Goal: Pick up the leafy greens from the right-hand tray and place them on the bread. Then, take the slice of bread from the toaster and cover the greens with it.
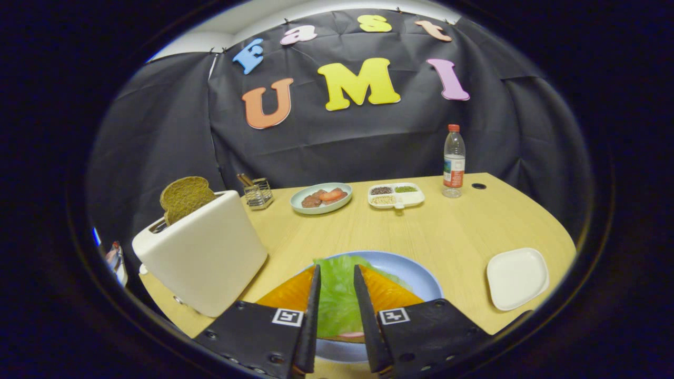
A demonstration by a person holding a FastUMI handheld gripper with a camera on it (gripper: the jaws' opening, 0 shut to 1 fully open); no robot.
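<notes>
Gripper (337, 295) at 6 o'clock, fingers parted a modest way, with the leafy greens (337, 295) lying in the gap. Cannot tell whether either finger presses on the leaf or merely straddles it; nothing plainly gripped. Greens pale, crinkled, translucent green, spread flat with the long axis running straight ahead along the fingers, toward 12 o'clock. Beneath them, at the near end of the gap, a sliver of bread (348, 338) edge with something pink on it, all resting on the blue plate (416, 273). First half of the task looks done or nearly so: greens appear to sit on the bread already.

Off at 4 o'clock from the plate, the white square tray (517, 278), bare.

Deciding relation for the coming move: toaster (202, 255) at 10 o'clock from the fingers, just beside the plate, its slot running away from the camera toward 1 o'clock. Slice of bread (185, 197) standing upright out of the top, brown, coarse-grained, round-shouldered, roughly half exposed. Probably a lift, a swing left and a pinch across the slice's thin faces.

Further out at 12 o'clock, a dish of meat (321, 198), a compartment tray (396, 195), a utensil caddy (257, 192), and a water bottle (454, 160) at 1 o'clock.
</notes>
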